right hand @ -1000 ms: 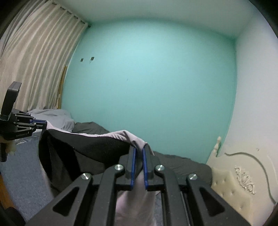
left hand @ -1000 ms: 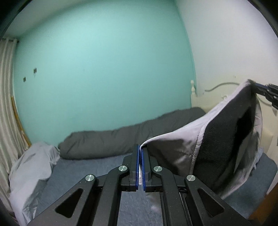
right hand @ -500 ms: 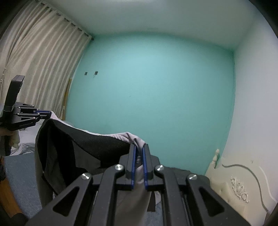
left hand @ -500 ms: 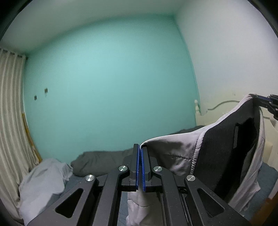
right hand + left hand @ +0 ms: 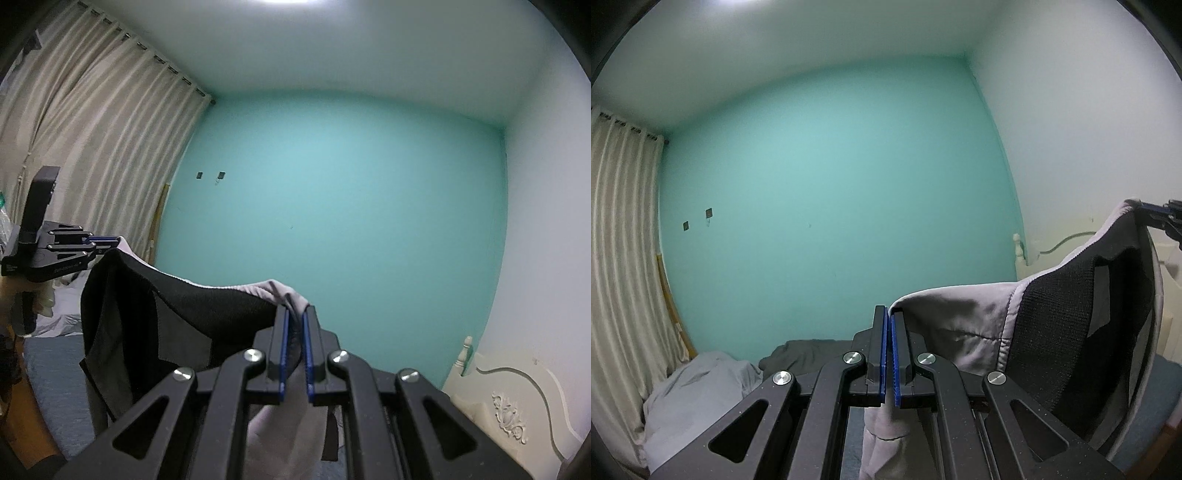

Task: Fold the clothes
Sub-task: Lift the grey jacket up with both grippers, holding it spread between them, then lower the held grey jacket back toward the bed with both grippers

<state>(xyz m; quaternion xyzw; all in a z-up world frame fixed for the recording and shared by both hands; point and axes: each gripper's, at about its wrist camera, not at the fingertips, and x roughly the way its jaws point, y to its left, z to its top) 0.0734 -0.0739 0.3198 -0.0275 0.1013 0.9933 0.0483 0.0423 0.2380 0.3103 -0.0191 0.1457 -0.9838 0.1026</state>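
Above the bed (image 5: 1167, 384), held aloft between both claws: 1 garment (image 5: 964, 321), grey outer fabric w/ black ribbed knit panel, stretched roughly level and sagging slightly mid-span, lower part hanging loose. Left claw (image 5: 889, 350): blue pads pressed together on a grey edge of the garment, cloth trailing down below the fingers. Right claw (image 5: 295, 350): pinched on the opposite grey edge, fabric bunched between its pads; pads stood a little apart around the wad. Each claw also showed in the other's view: right claw at far right of left wrist view, tip on garment corner; left claw (image 5: 107, 242) at left of right wrist view, gripping the far corner. Garment clear of the bed in both views. Misc. items: dark grey duvet (image 5: 809, 350) lying along the teal wall (image 5: 831, 221); pale grey bedding heap (image 5: 698, 391) near cream curtain (image 5: 620, 258); white carved headboard (image 5: 517, 402) at right; blue-grey bed cover (image 5: 51, 380) below.
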